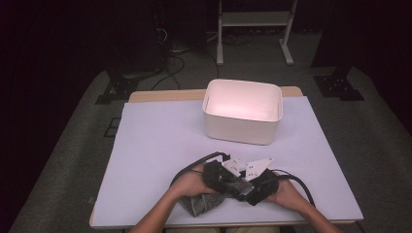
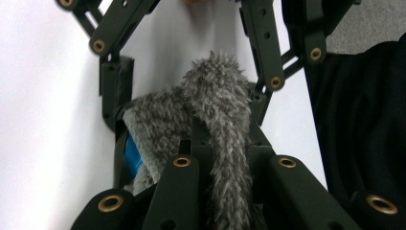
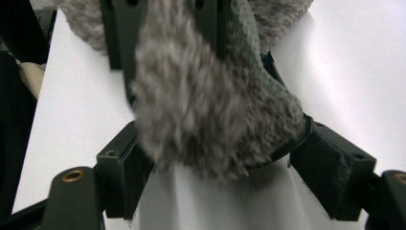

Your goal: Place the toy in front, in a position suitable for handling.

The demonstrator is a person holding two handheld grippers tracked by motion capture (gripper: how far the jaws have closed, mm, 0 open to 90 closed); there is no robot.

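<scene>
Two hand-held grippers met over a grey fuzzy cloth at the near edge of the white tabletop, directly in front of the person. In the high view, the left gripper and the right gripper sat side by side, nearly touching, each carried by a hand entering from below. The cloth lay bunched beneath and between them, its loose part spilling toward the tabletop's near edge.

In the left gripper view, the left gripper's fingers were closed tight on a narrow ridge of the cloth, which ran up between them. The right gripper's open linkage stood farther off around the same cloth, and a small blue patch showed at the cloth's left edge.

In the right gripper view, the right gripper's fingers stood wide apart on either side of a thick fold of the cloth. Whether their pads pressed on the fabric could not be told.

A white bin stood farther back on the tabletop, well apart from the cloth and both grippers.
</scene>
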